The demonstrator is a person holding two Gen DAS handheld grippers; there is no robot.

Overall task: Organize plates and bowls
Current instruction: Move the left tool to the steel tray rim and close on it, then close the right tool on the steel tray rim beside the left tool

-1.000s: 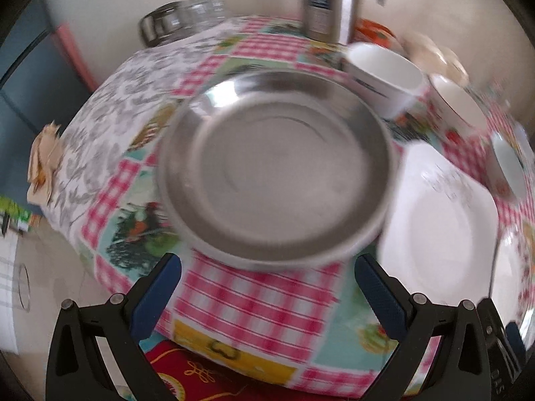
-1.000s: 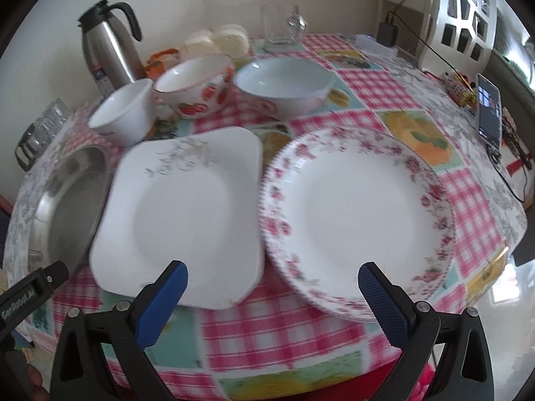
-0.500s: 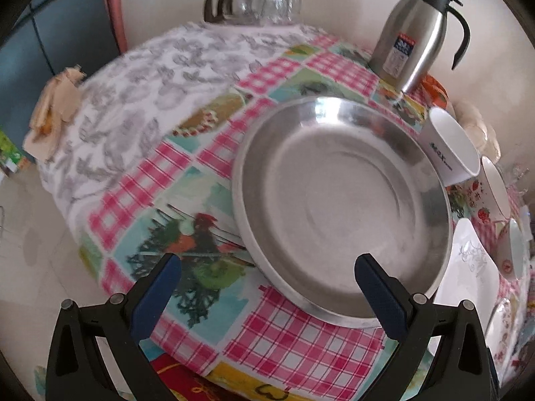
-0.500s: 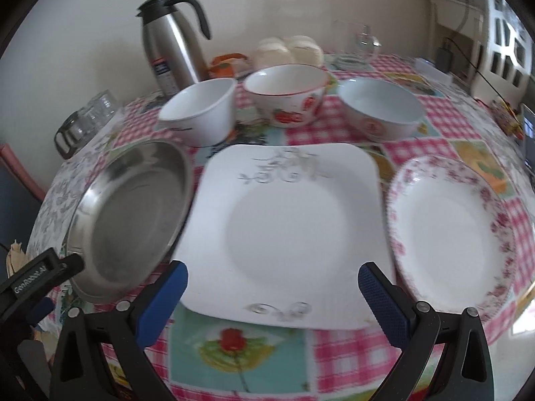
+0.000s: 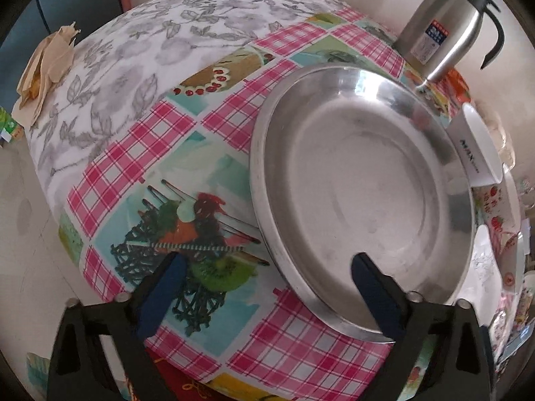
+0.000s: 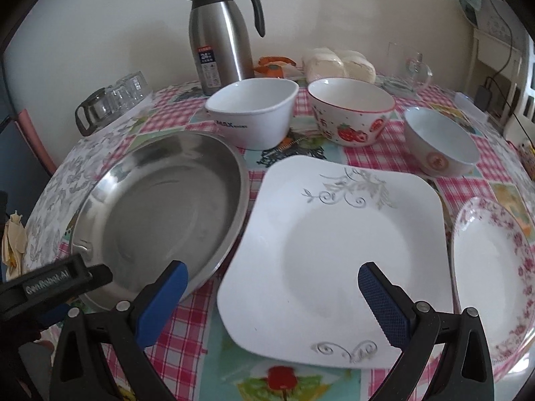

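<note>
My left claw [image 5: 267,277]: spread, just been narrowing; its right finger hangs over the steel plate [image 5: 361,193], its left outside the rim.
My right claw [image 6: 272,282]: spread over the square white plate [image 6: 334,250], nothing pinched.
Steel plate: on the table [image 5: 133,153].

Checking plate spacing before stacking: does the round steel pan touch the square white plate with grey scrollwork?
Cannot tell. In the right wrist view the steel pan's rim meets the square white plate's left edge with no tablecloth showing between, but overlap could hide a gap.
</note>
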